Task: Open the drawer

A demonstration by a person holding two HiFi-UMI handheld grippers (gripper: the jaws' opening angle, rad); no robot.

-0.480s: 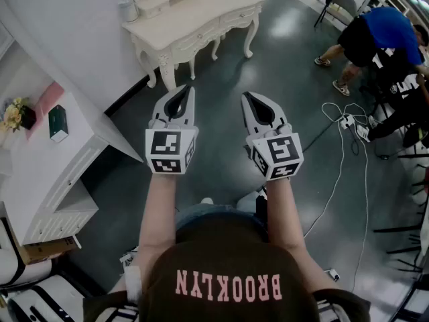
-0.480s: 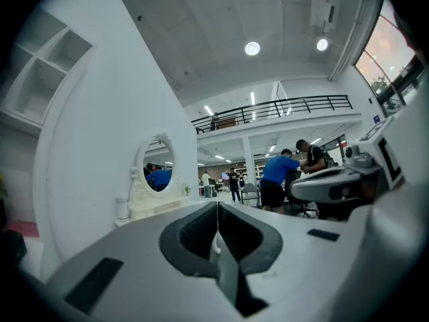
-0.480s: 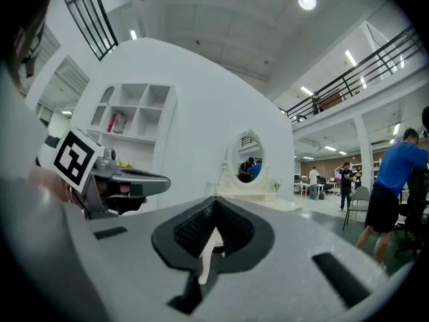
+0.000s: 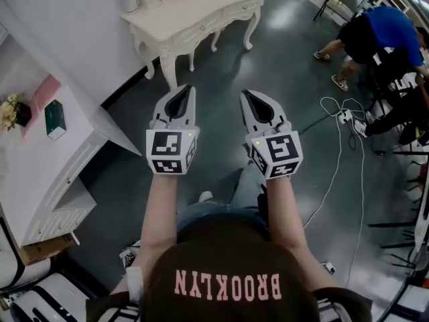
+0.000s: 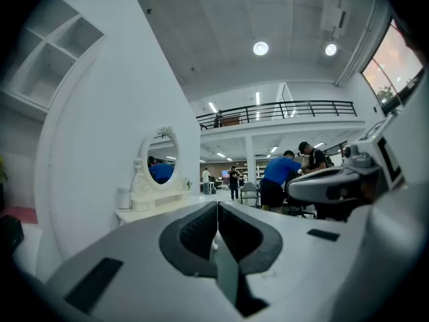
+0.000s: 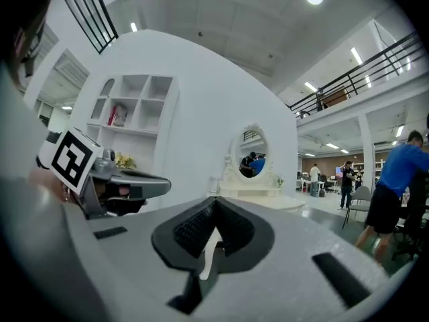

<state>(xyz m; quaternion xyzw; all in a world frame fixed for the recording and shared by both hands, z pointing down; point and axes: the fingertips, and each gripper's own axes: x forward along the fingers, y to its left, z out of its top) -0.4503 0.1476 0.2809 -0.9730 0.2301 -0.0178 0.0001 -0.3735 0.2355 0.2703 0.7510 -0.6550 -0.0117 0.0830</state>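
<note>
White dressing table stands well ahead of my left gripper and right gripper; both are closed, empty.

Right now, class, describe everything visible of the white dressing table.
The dressing table is cream-white and looks like painted wood, with carved curved legs and front drawers, seemingly shut. It stands on the dark glossy floor against the white wall. An oval mirror in an ornate frame tops it; a small pale jar sits at one end.
</note>
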